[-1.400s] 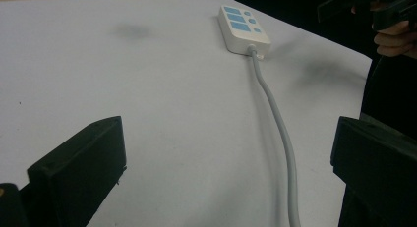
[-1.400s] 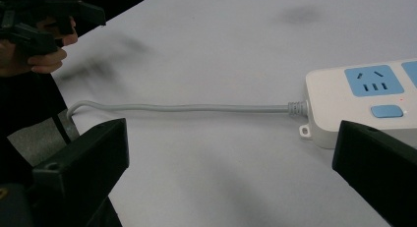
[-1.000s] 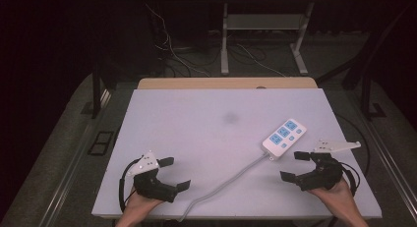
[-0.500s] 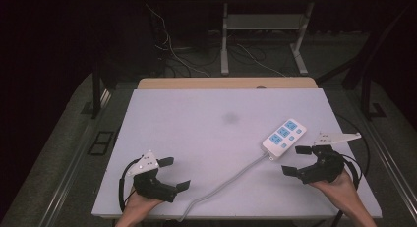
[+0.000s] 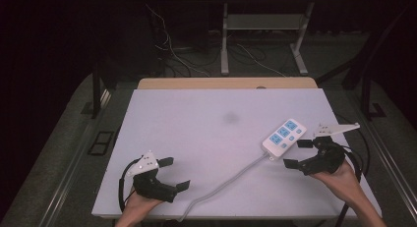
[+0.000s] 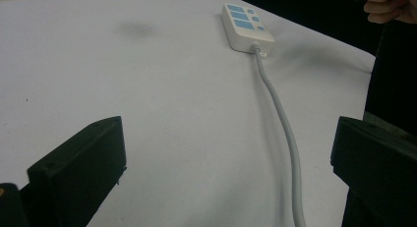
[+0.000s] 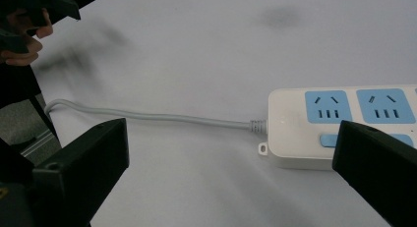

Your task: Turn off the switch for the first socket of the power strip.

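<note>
At the near edge of the white table (image 5: 196, 119) the person's left hand (image 5: 139, 207) holds the left gripper (image 5: 174, 174), its jaws spread wide and nothing between them, resting low over the near-left part of the surface; across on the near-right side the right hand (image 5: 342, 180) holds the right gripper (image 5: 298, 153), jaws likewise wide apart and empty, pointing leftward at the white power strip (image 5: 284, 137); in the right gripper view one jaw overlaps the strip's near corner, though whether it touches cannot be told; a grey cable (image 5: 223, 185) runs from the strip's near end diagonally toward the near edge of the table and drops over it between the two hands; the strip itself lies flat on the right half of the table, angled, its blue sockets facing up; farther off a faint dark smudge (image 5: 230, 118) marks the middle of the tabletop; beyond the far edge a tan board (image 5: 226, 83) shows, then dark floor with loose wires (image 5: 172, 50) and the legs of a stand (image 5: 260, 35).
</note>
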`<state>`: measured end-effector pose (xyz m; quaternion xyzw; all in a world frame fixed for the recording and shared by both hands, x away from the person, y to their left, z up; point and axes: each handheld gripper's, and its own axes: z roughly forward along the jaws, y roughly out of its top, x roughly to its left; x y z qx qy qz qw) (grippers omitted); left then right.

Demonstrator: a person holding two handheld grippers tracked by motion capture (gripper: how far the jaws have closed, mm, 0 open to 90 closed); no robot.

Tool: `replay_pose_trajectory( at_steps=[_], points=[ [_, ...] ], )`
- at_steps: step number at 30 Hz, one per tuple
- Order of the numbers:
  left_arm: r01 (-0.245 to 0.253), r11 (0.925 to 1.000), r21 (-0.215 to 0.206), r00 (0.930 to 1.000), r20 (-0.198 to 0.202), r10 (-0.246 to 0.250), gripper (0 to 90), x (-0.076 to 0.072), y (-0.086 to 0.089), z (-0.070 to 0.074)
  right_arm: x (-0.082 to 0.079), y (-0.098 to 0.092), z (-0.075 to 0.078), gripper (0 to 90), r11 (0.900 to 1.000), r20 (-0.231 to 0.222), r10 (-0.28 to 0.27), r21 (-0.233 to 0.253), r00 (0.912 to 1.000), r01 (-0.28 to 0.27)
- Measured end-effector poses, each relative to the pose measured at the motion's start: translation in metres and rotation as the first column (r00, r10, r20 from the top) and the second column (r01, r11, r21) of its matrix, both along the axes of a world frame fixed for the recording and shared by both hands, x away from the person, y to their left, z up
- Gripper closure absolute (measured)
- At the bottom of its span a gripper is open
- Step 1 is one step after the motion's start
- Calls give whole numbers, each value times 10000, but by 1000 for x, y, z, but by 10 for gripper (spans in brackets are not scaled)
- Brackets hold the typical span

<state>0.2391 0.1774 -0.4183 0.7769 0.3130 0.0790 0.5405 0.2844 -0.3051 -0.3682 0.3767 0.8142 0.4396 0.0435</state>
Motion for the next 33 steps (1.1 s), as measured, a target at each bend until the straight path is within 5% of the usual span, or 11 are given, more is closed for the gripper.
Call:
replay_pose_trajectory(
  at_steps=[33],
  points=[
    [91,9999,122,9999,-46,-91,0,1,-1,-1,44,0,-6,3,9979,-806,-124,-642,9967,73]
  ],
)
